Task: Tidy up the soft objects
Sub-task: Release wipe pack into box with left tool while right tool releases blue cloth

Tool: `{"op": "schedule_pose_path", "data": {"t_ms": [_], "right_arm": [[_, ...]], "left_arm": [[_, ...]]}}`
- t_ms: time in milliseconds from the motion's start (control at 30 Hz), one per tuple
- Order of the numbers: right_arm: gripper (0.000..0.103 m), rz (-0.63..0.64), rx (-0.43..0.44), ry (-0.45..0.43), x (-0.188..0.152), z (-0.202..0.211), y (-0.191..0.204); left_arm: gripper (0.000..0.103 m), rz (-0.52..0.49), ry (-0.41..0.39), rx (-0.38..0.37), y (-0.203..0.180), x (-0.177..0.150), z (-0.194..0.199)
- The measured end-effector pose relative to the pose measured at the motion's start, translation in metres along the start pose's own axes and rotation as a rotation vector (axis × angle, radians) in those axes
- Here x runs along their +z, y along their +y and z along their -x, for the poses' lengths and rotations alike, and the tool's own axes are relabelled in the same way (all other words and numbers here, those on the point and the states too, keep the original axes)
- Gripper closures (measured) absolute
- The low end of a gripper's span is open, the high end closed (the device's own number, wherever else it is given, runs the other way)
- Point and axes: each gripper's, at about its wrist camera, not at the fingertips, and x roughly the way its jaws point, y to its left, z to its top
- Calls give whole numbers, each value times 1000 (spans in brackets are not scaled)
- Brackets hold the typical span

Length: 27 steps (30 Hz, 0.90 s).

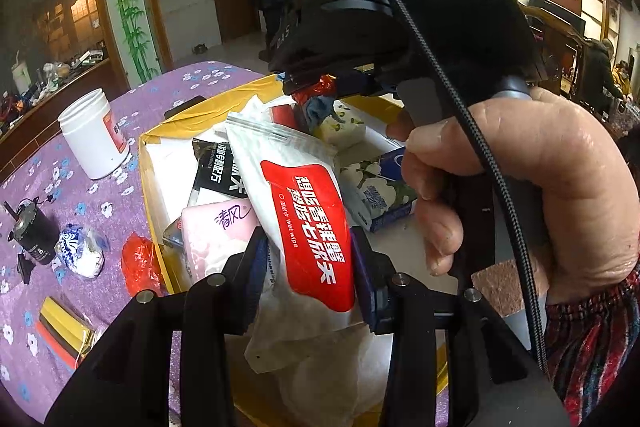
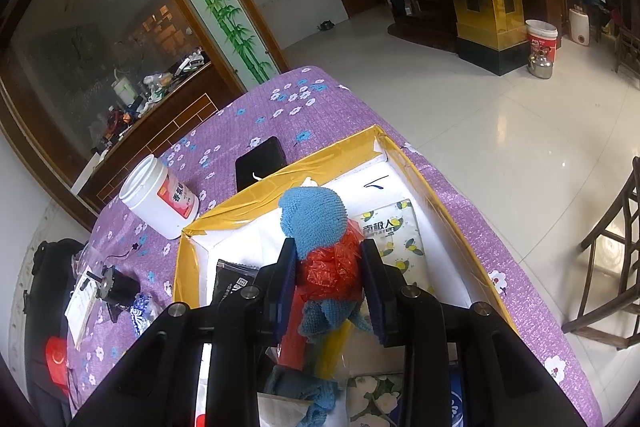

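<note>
Red-labelled wet-wipe pack (image 1: 308,227) and blue knitted cloth (image 2: 314,215) above box (image 2: 224,215).

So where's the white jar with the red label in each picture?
Left wrist view: the white jar stands upper left on the purple cloth, left of the yellow box.
Right wrist view: the jar is centre left, just beyond the box's corner.
Shared landmark: the yellow box.

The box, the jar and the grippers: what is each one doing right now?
Box: open, packets inside.
White jar: upright, lid off, on the purple cloth.
Left gripper: shut on the wet wipe packet.
Right gripper: shut on the blue knitted toy and red plastic.
</note>
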Motion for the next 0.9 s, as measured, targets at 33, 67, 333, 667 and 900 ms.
{"op": "schedule_pose_path", "data": {"t_ms": [33, 67, 333, 667, 900], "right_arm": [[68, 3, 0, -1, 0, 1, 1], [68, 5, 0, 0, 0, 1, 1], [66, 5, 2, -5, 0, 3, 2], [41, 29, 18, -68, 2, 18, 7], [35, 38, 50, -142, 4, 34, 11]], "left_arm": [[65, -2, -3, 3, 0, 0, 0], [65, -2, -5, 4, 0, 0, 1], [64, -4, -18, 6, -1, -2, 4], [62, 12, -60, -9, 1, 0, 15], [62, 23, -82, -10, 3, 1, 18]]}}
